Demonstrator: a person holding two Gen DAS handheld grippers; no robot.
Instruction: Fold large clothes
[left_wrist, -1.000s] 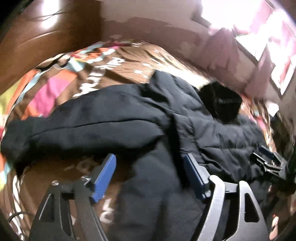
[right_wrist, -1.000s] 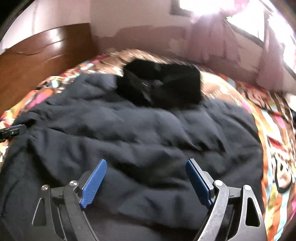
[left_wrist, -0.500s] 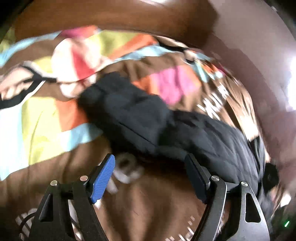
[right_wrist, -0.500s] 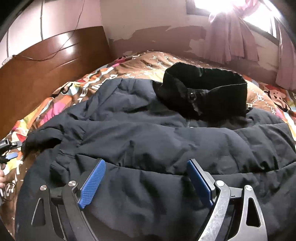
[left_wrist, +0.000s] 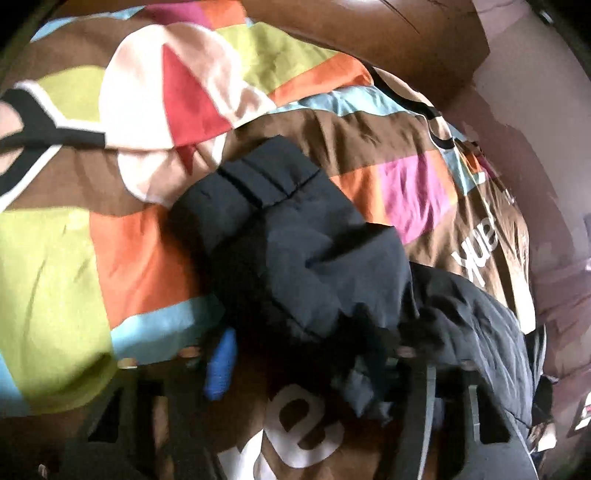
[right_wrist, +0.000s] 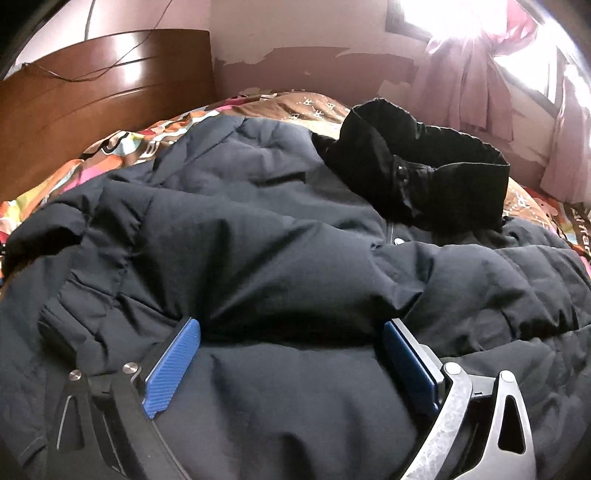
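Nearing jacket sleeve (left_wrist: 295, 236), left gripper (left_wrist: 295, 354) spread.

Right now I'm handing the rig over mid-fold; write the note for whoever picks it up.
Left gripper: at the sleeve, which stretches out over the patchwork quilt. One blue pad shows, the other is hidden by fabric, so grasp unclear.
Right gripper: open, pads pressed into the jacket body, nothing pinched.
Jacket lies spread on the bed, collar upright at the far end.
Done: jacket laid out; no clear fold visible.
Left: fold in the sleeves, then the body.
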